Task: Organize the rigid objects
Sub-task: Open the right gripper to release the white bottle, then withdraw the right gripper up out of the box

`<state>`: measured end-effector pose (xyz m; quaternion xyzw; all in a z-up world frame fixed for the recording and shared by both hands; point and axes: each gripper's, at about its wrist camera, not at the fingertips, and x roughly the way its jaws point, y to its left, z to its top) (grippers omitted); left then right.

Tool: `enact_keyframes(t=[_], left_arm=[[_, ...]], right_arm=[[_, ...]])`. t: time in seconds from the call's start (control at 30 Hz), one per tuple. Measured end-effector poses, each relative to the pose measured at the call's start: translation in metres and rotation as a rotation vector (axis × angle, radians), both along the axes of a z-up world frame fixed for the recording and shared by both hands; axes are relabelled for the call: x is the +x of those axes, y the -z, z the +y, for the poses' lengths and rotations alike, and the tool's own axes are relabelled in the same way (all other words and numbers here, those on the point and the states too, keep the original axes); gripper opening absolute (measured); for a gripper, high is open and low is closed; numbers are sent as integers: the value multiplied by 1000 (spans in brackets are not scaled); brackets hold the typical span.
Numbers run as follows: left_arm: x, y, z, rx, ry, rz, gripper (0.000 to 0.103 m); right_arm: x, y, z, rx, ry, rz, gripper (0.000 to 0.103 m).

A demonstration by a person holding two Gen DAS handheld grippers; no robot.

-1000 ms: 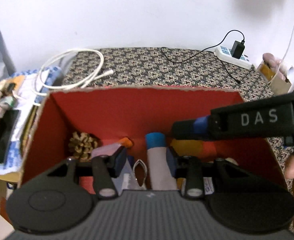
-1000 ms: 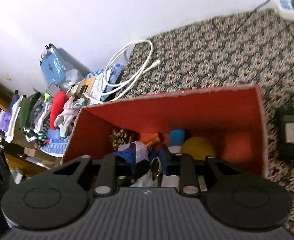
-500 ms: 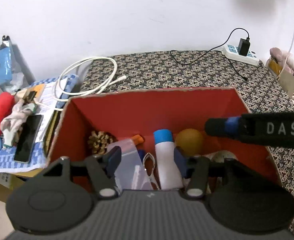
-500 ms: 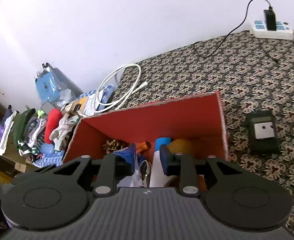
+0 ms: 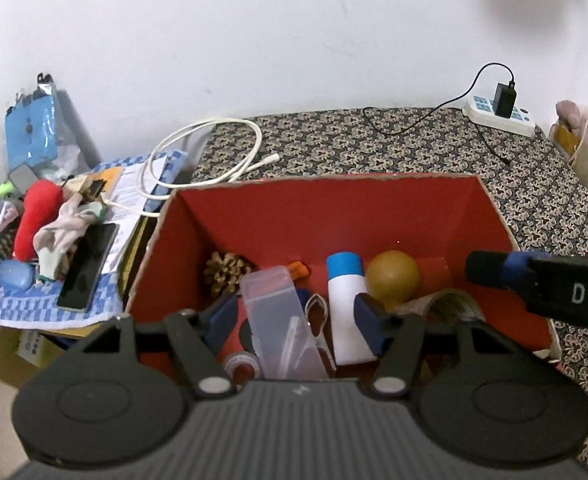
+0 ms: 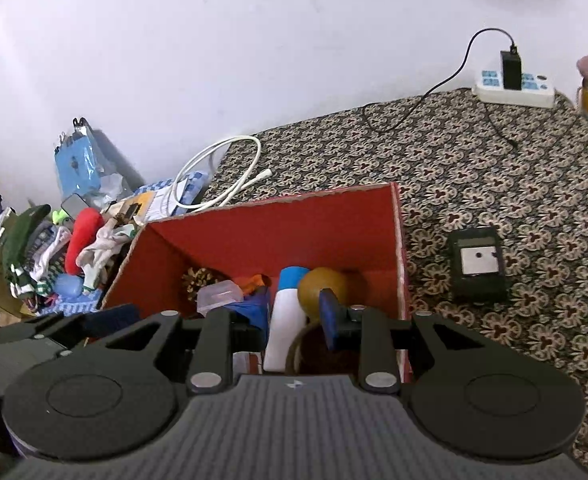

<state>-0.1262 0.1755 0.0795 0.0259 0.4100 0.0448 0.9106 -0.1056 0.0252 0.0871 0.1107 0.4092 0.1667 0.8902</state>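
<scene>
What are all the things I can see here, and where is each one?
box: one, red inside, on the patterned cloth
pine cone: one, brown, box's far left
plastic case: one, clear, in the box
bottle: one, white with blue cap, box's middle
ball: one, mustard, right of the bottle
cable: one, white, coiled, beyond the box's left corner
power strip: one, white, black charger plugged in, by the wall
phone: one, black, on the cluttered left side
device: one, black, on the cloth right of the box
left tool: black, over the box, jaws just been opening, gripping nothing
right tool: black, over the box, shut, empty
</scene>
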Motion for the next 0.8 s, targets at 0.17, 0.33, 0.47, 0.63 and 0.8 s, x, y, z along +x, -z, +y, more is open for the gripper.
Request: enact_keyframes(t=[0.17,0.33,0.47,0.63,0.8], left_arm=[[-7,-3,-6,6,-20,4,65],[-13,-4,-15,20,-31,11,65],[-16,-7,-20,15,-47,20,66],[-16,-6,-25,21,-74,39,67],[-14,-6,-32,26,-86,41,67]], right_arm=[[-9,-4,-10,-12,11,-14,10],[-15,-5,-18,-20,14,-17,10],[-18,-7,-23,-41,18,-26,10],[-20,-6,-31,-55,23,-20,11],[-22,-7,-37,-71,23,-22,11]])
